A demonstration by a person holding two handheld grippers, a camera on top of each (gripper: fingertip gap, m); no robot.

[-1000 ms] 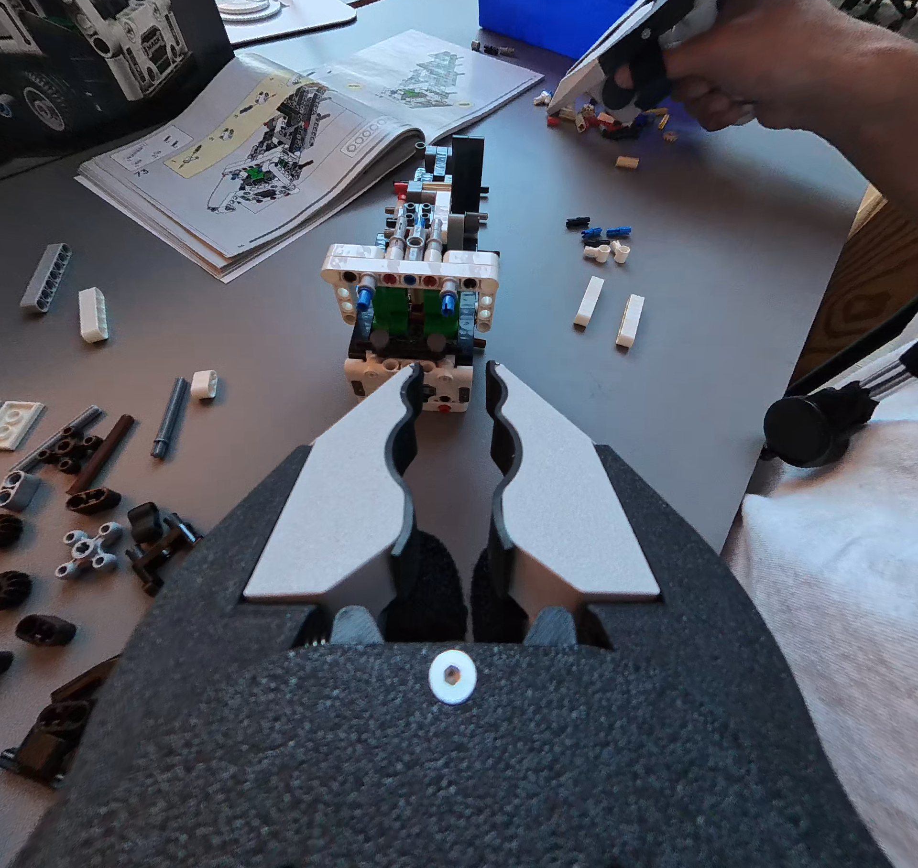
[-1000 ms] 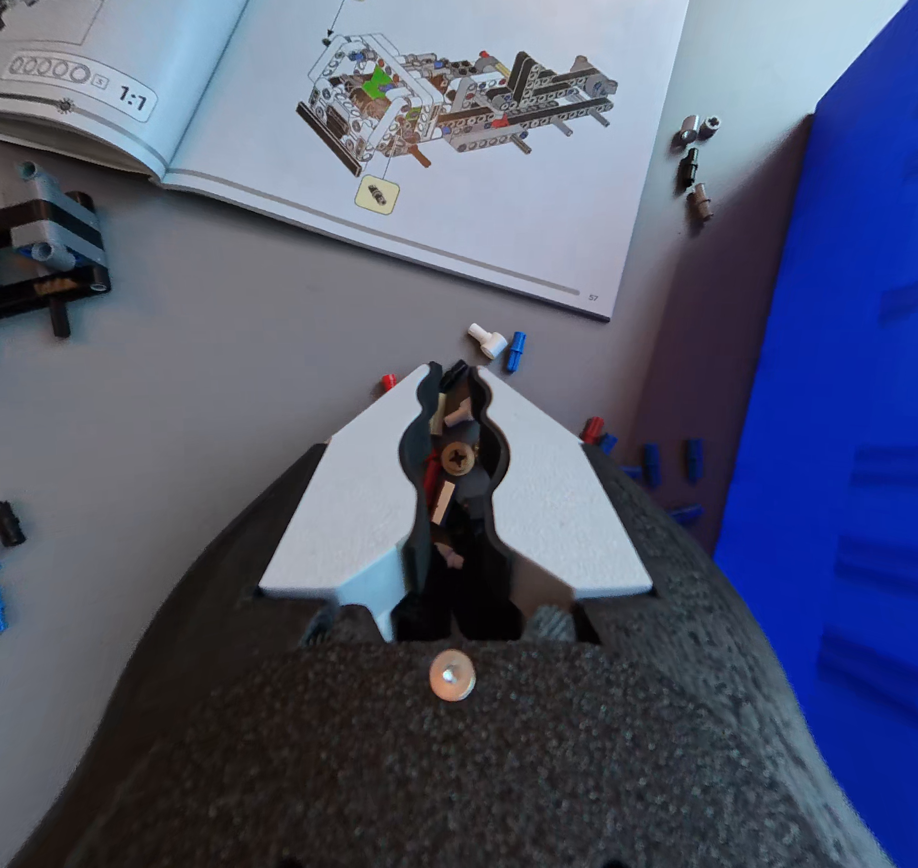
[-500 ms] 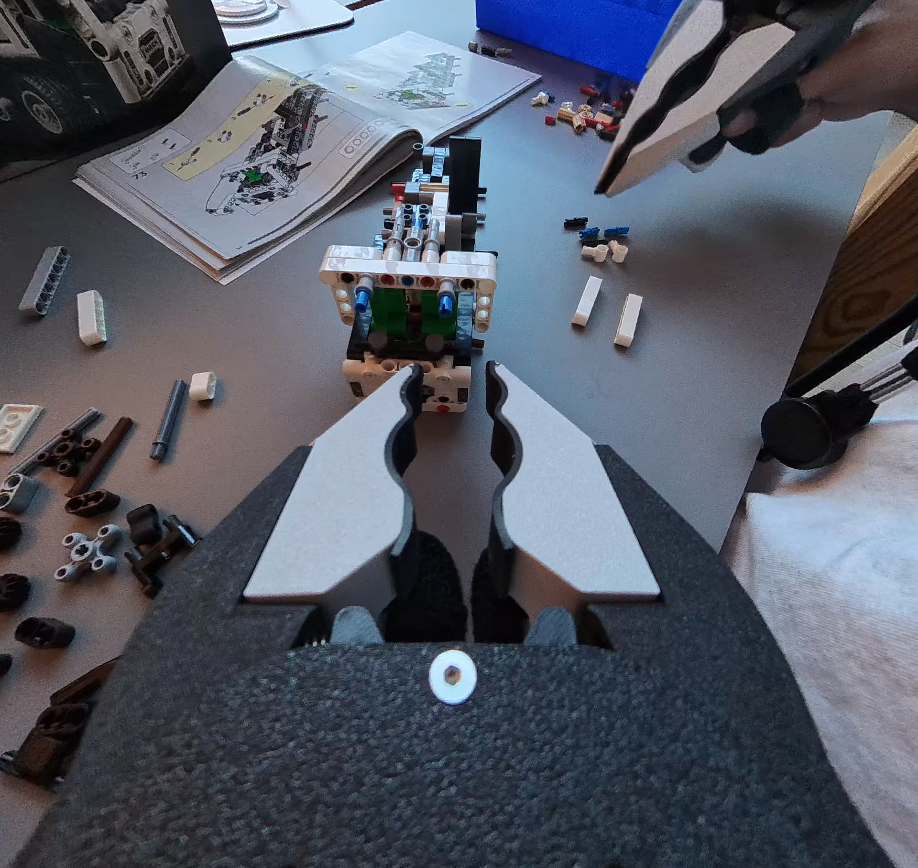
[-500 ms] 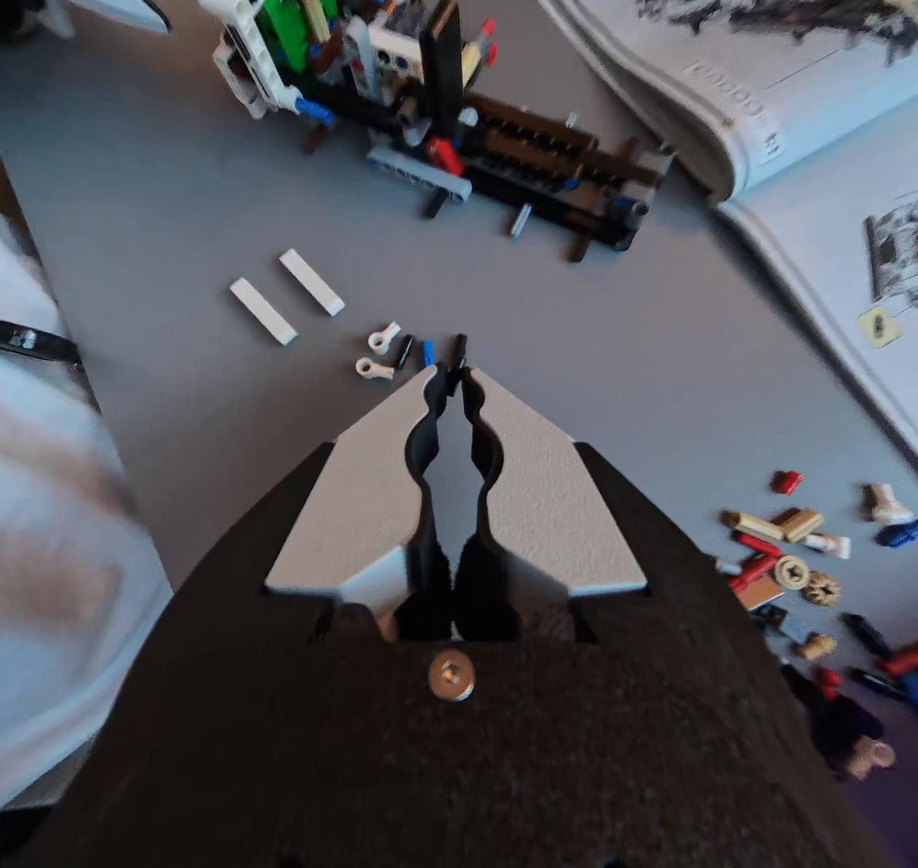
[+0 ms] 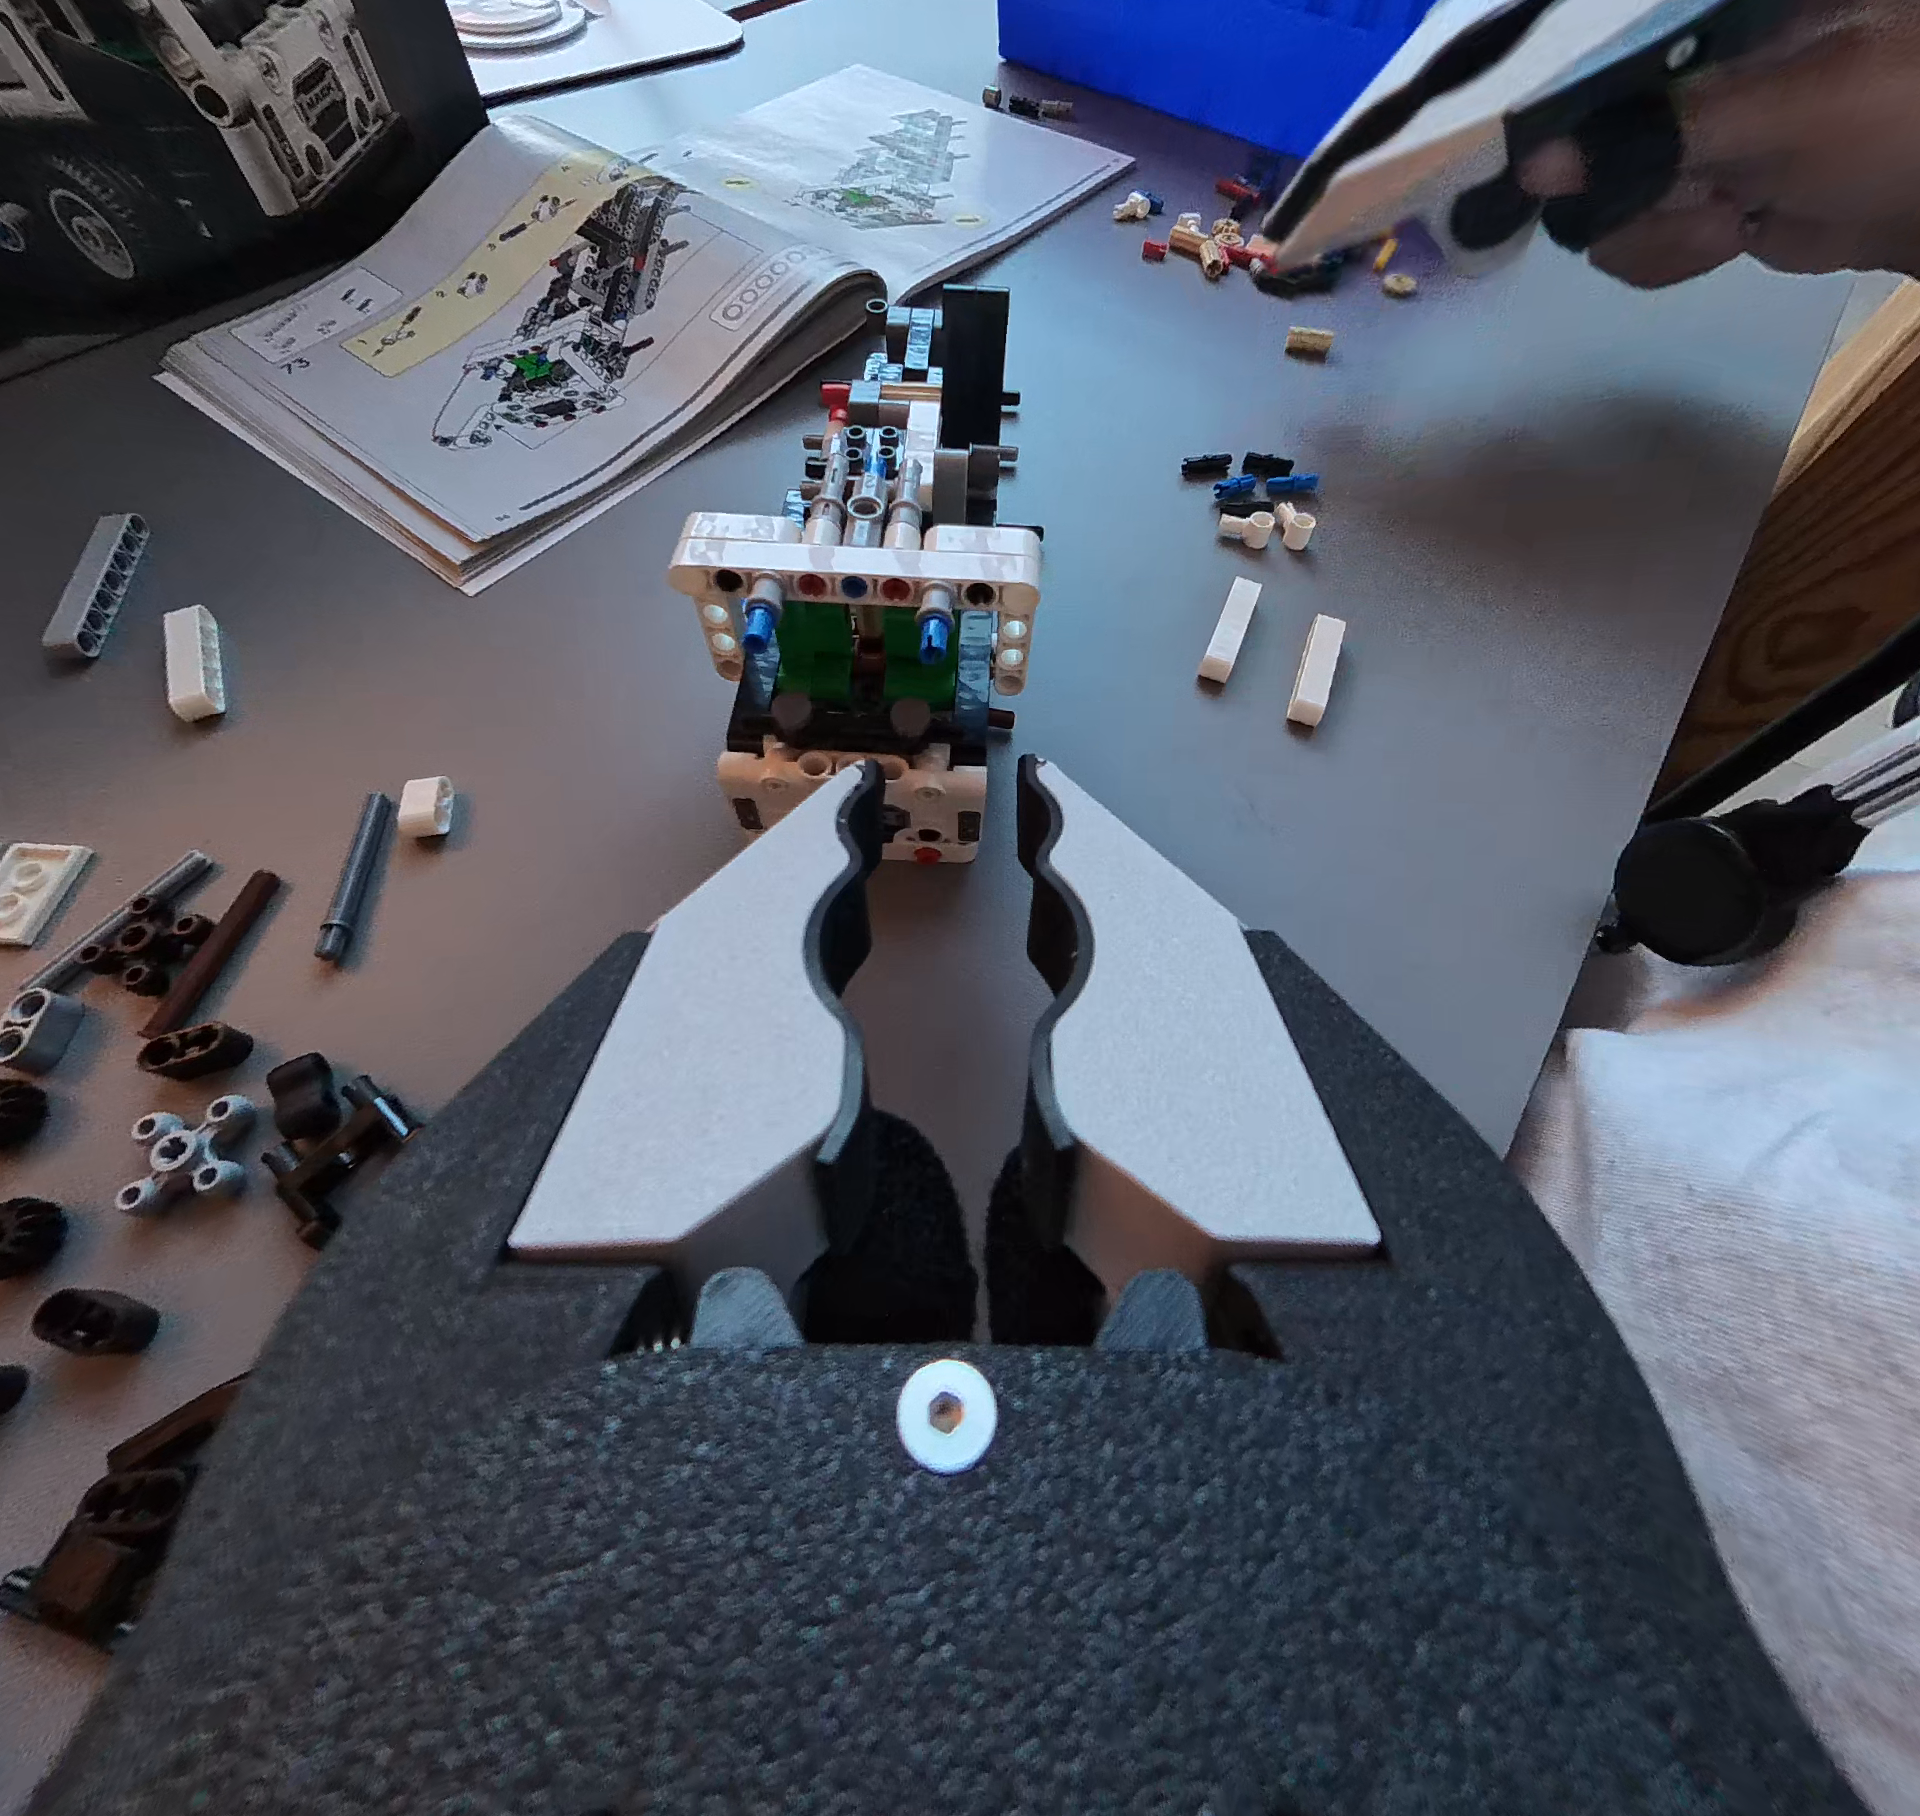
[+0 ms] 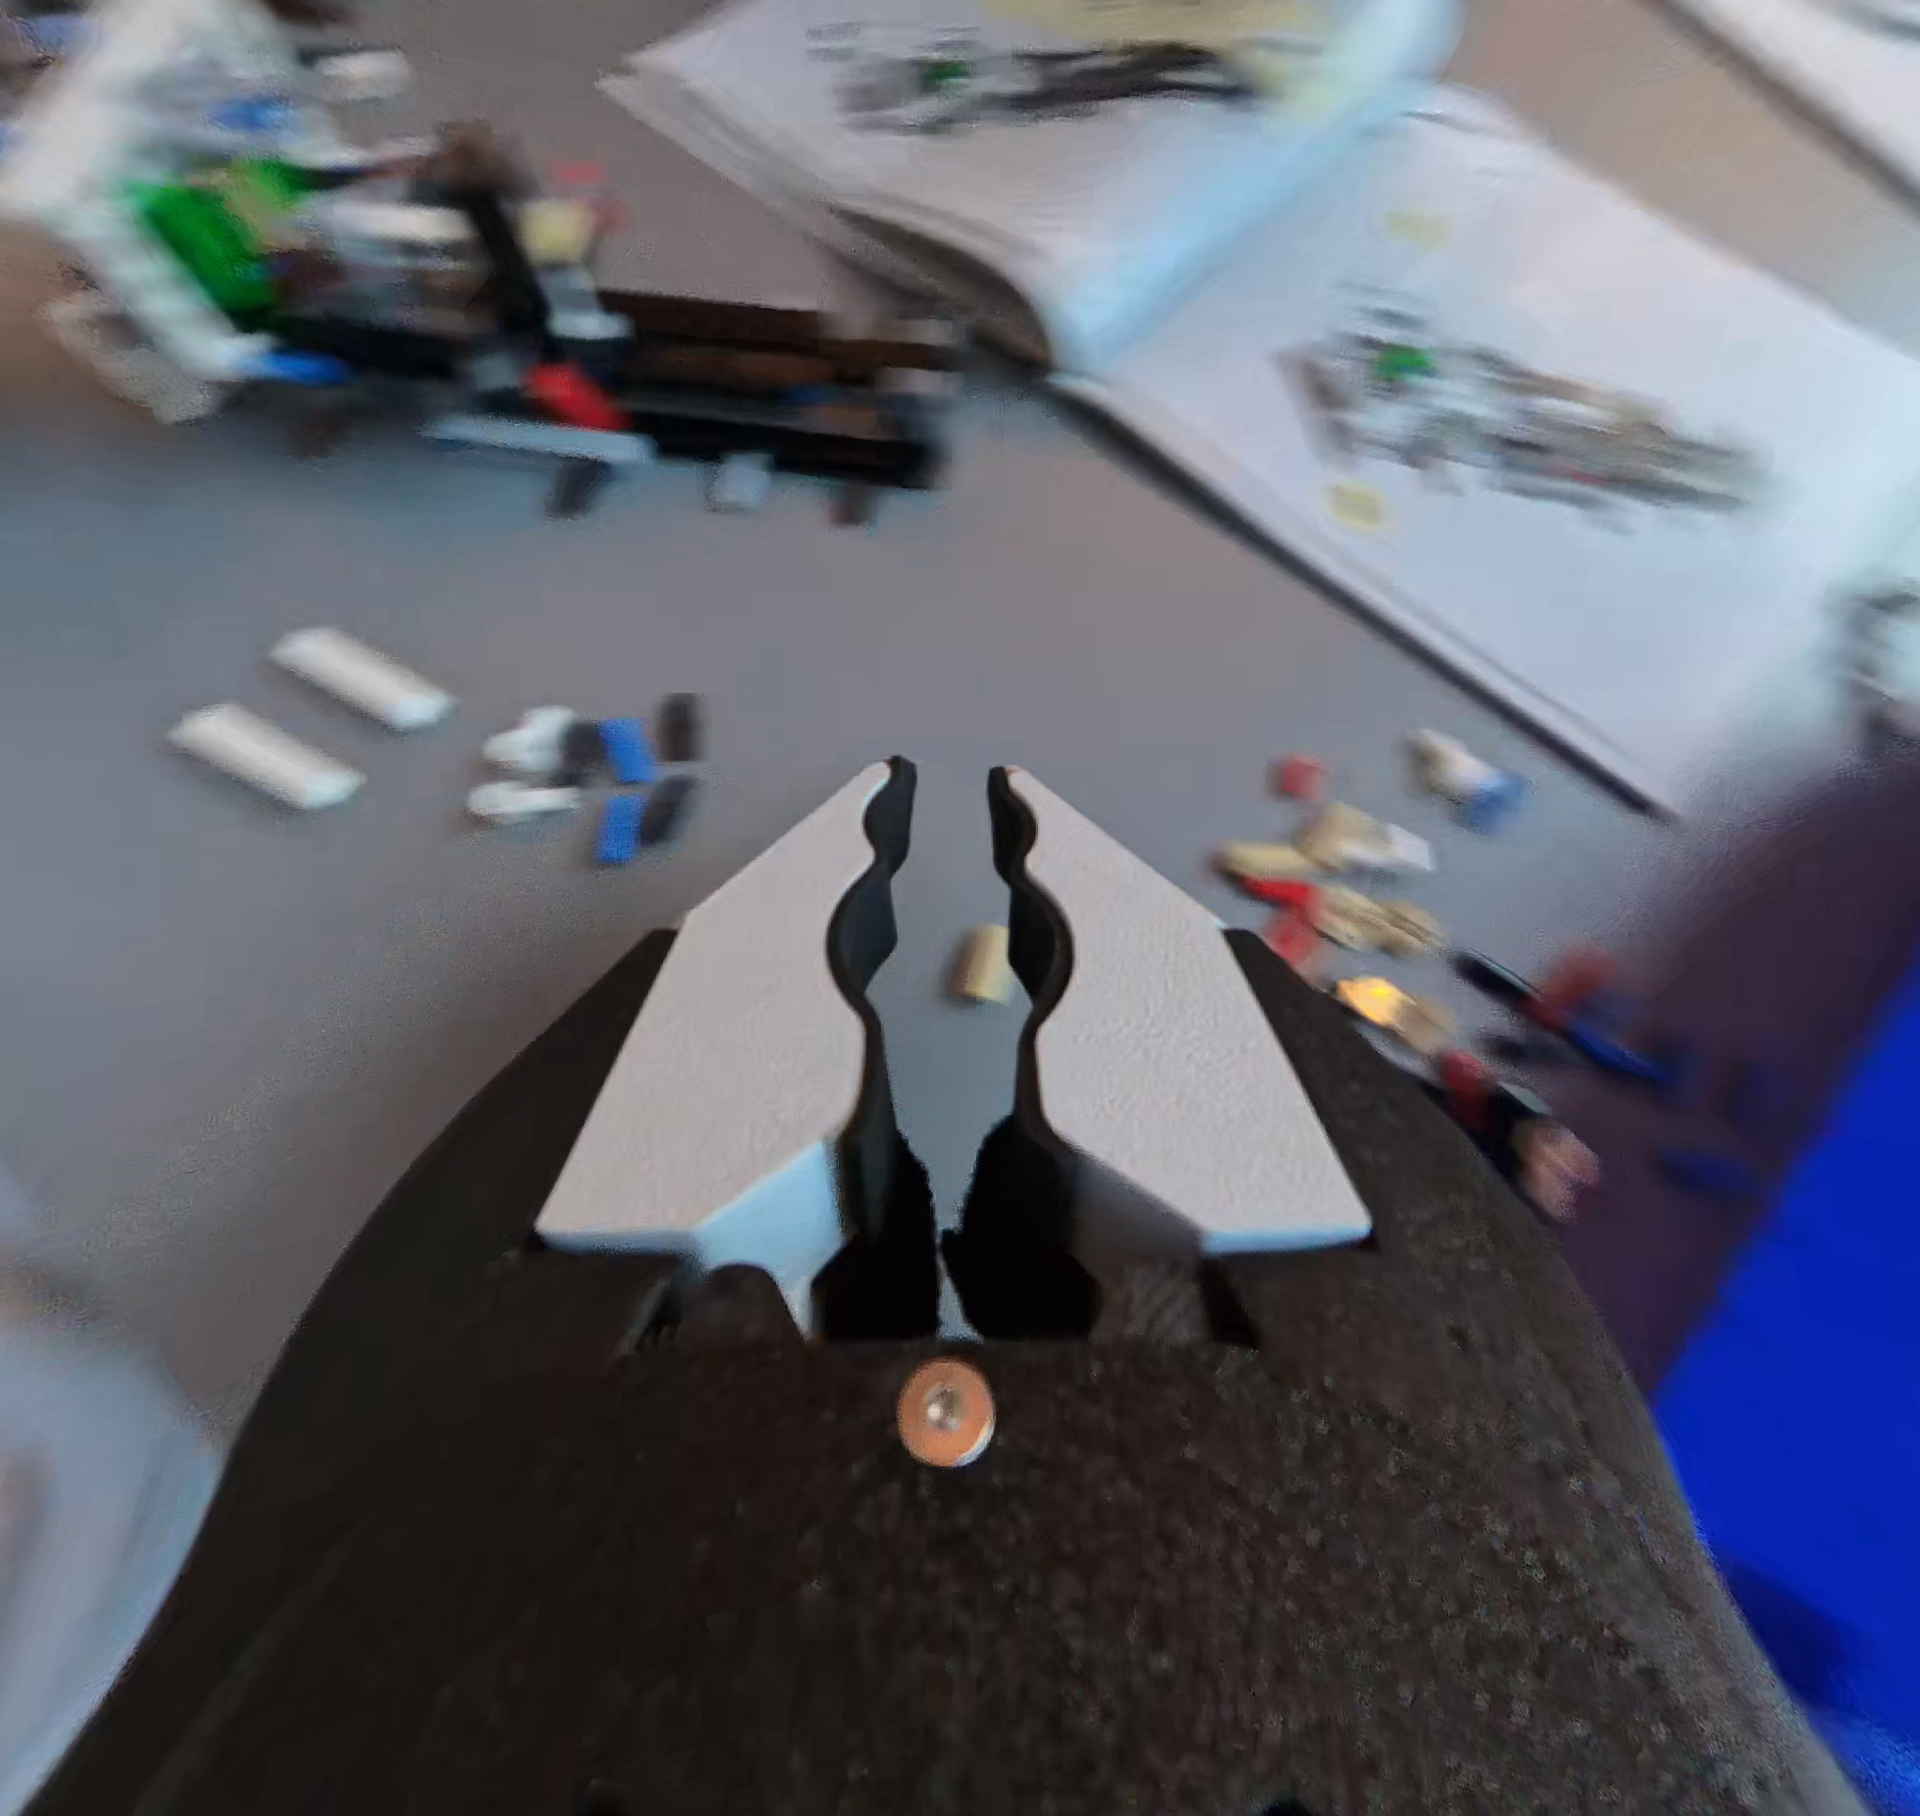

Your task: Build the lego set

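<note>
The part-built lego model (image 5: 862, 623), white frame with green and black inside, stands mid-table just ahead of my left gripper (image 5: 945, 777), which is open and empty with its tips at the model's near end. The model also shows blurred in the right wrist view (image 6: 416, 312). My right gripper (image 6: 948, 774) is slightly open and empty, low over the table. A tan piece (image 6: 982, 966) lies on the table and shows through the gap between its fingers. In the left wrist view the right gripper (image 5: 1278, 254) points down at a pile of small parts (image 5: 1210, 244).
An open instruction book (image 5: 623, 312) lies behind the model. A blue bin (image 5: 1195, 0) stands at the back right. Two white beams (image 5: 1231, 628) and a cluster of small pins (image 5: 1257, 499) lie right of the model. Several dark and grey parts (image 5: 187, 1049) lie at the left.
My right gripper swung from the pile to the small pin cluster and back toward the pile, and its jaws now stand wider. The left gripper and the model have not moved.
</note>
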